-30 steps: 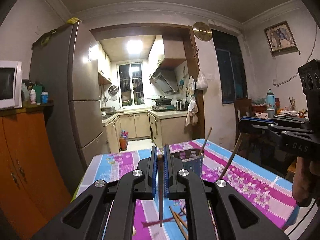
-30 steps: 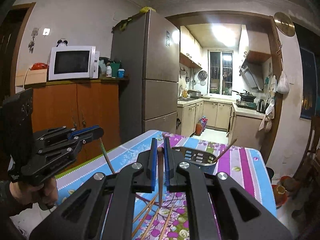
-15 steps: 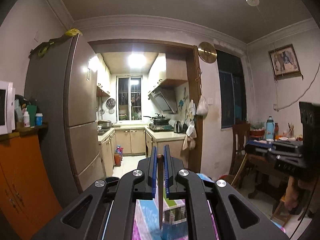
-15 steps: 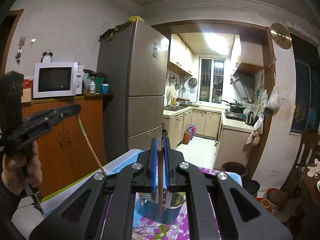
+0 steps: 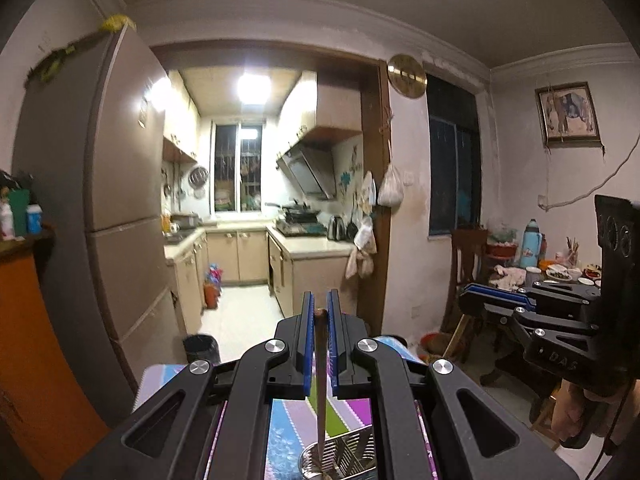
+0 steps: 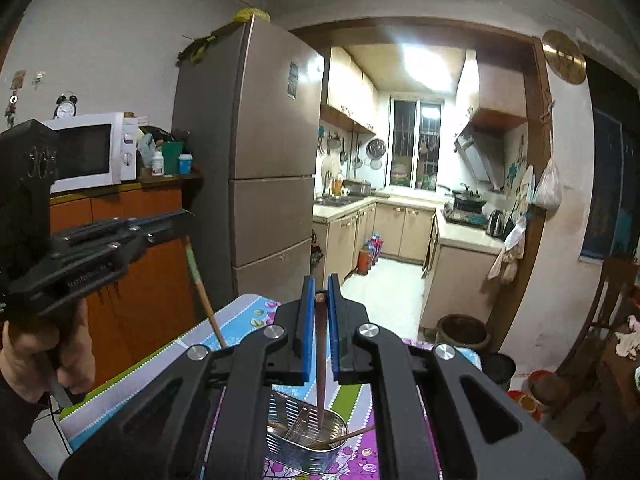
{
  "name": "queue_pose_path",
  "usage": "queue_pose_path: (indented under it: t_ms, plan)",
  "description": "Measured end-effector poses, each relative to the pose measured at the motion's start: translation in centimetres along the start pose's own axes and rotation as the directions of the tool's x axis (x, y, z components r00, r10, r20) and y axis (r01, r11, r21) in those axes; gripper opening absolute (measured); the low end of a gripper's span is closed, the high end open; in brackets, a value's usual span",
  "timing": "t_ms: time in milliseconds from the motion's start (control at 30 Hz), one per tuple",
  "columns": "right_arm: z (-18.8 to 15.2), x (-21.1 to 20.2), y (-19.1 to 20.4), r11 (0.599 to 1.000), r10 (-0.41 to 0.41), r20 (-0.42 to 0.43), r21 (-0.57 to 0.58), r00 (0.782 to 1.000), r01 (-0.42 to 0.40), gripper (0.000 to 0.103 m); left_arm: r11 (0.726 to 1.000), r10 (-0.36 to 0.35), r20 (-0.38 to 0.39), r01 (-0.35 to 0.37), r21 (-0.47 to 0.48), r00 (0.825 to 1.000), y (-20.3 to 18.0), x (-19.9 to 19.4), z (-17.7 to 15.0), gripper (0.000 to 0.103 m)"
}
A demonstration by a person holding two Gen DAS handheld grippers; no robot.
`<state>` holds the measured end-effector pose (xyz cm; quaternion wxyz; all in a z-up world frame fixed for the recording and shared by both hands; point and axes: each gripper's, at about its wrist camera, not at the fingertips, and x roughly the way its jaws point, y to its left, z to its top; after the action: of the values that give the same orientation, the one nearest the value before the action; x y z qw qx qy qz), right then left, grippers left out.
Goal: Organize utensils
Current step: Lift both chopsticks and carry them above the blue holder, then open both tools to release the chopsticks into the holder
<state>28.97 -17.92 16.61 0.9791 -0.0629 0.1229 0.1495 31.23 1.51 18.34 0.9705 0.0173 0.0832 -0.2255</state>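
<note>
Above the table, both grippers point roughly level, slightly nose-down, side by side over the far end. Left gripper (image 5: 319, 312): jaws clamped on a chopstick (image 5: 321, 392) that hangs down between the blue pads (image 5: 306, 344), tip inside the metal utensil holder (image 5: 348, 454). In the right wrist view the same gripper shows side-on at left, a hand (image 6: 48, 344) wrapped on its grip, its chopstick slanting down toward the tablecloth.

Right gripper (image 6: 320, 292): jaws pinched on a second chopstick (image 6: 321, 372), nearly vertical, tip down inside the holder's mesh basket. Another chopstick (image 6: 344, 436) lies slanted across the holder's rim. Holder stands on the floral striped tablecloth (image 6: 240, 320) near the table's far edge.

Beyond the table: dark bin (image 5: 201, 348) on the floor, tall fridge (image 6: 260, 168) at left, orange cabinet (image 6: 132, 280) with microwave (image 6: 90, 152) on top. Past the doorway, lit kitchen with counter, stove, range hood, barred window (image 5: 239, 168). Off to the right: chair and a cluttered side table with a blue flask (image 5: 531, 242). Nothing sits between the grippers and the holder.
</note>
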Motion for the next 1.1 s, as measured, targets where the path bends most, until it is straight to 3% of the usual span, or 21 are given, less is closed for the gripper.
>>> queue_pose_path:
  t_ms: [333, 933, 1033, 1100]
  plan:
    - [-3.5, 4.9, -0.6, 1.000, 0.014, -0.093, 0.026, 0.996, -0.011, 0.005, 1.000, -0.022, -0.146, 0.020, -0.020, 0.989, 1.8, 6.9, -3.7, 0.008]
    - [-5.9, 8.6, -2.0, 0.995, 0.049, -0.173, 0.089, 0.984, -0.034, 0.005, 1.000, -0.010, -0.190, 0.005, -0.029, 0.982, 2.3, 9.2, -5.8, 0.008]
    - [-5.9, 8.4, -2.1, 0.995, 0.047, -0.172, 0.095, 0.984, -0.031, 0.010, 1.000, 0.003, -0.188, -0.007, -0.019, 0.982, 2.2, 9.0, -5.6, 0.022]
    - [-5.8, 8.0, -2.1, 0.995, 0.048, -0.161, 0.099, 0.986, -0.032, 0.020, 1.000, 0.009, -0.181, -0.012, -0.016, 0.983, 2.1, 8.5, -5.5, 0.027]
